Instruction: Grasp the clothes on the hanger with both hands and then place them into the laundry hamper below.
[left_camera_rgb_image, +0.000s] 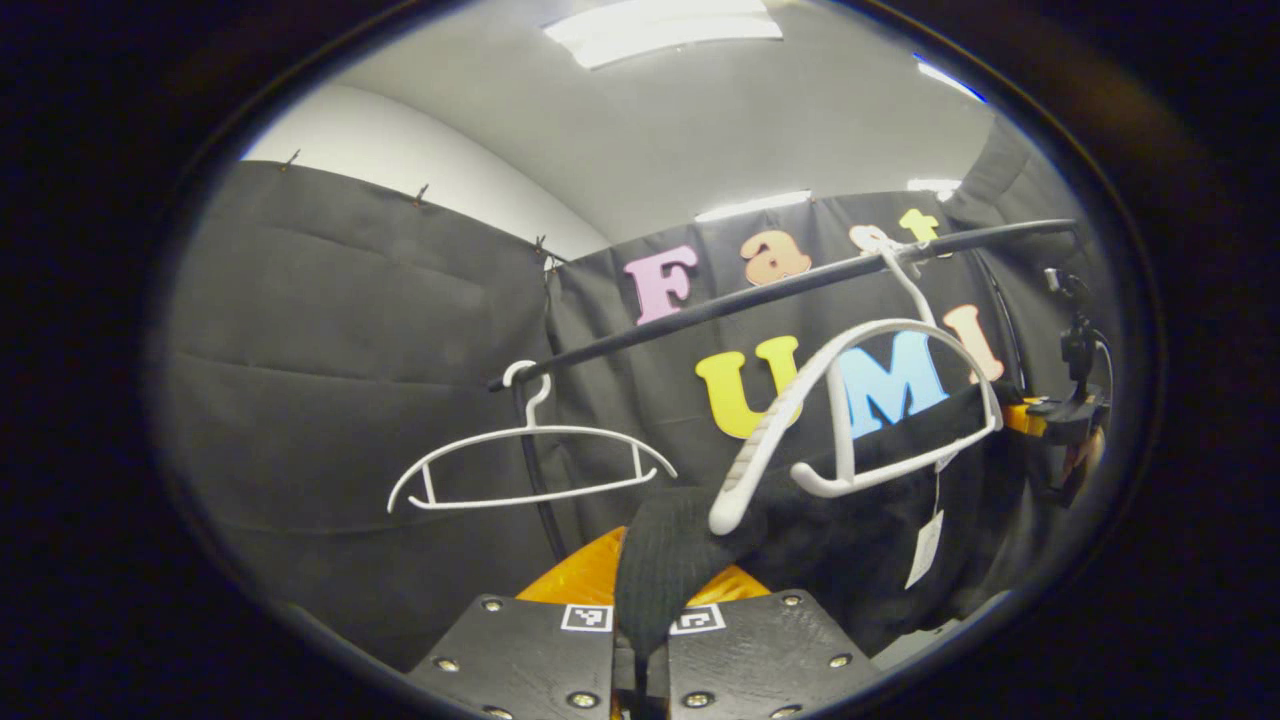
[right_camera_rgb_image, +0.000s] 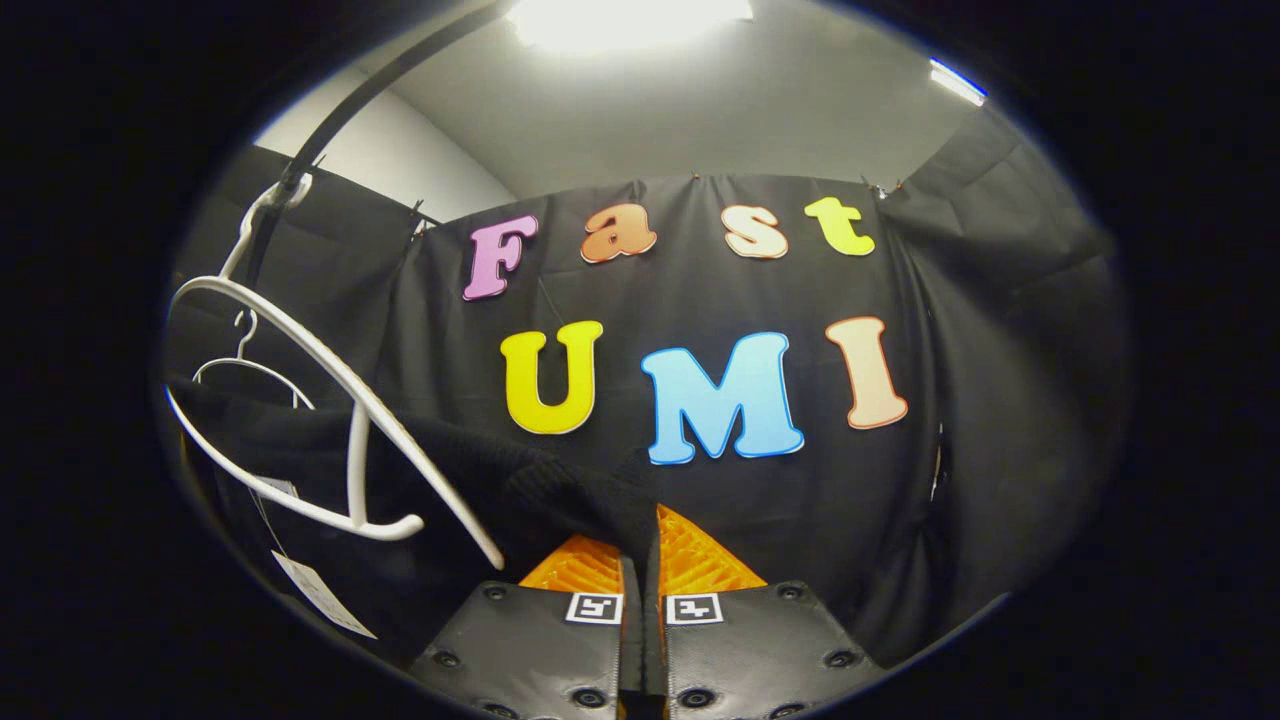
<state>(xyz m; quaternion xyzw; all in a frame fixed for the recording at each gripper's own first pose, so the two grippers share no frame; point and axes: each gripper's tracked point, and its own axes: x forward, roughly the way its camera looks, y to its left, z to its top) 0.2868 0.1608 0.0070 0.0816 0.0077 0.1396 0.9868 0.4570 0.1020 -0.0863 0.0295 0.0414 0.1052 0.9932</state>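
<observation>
Both tools pinch the black garment (left_camera_rgb_image: 880, 520); hanger (left_camera_rgb_image: 860, 400) bare.

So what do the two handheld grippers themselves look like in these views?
The left gripper and the right gripper look alike in their own views: two flat dark plates side by side with round screw heads, each plate carrying a small square black-and-white marker near its front inner corner. Ribbed orange parts sit ahead of the plates.
</observation>
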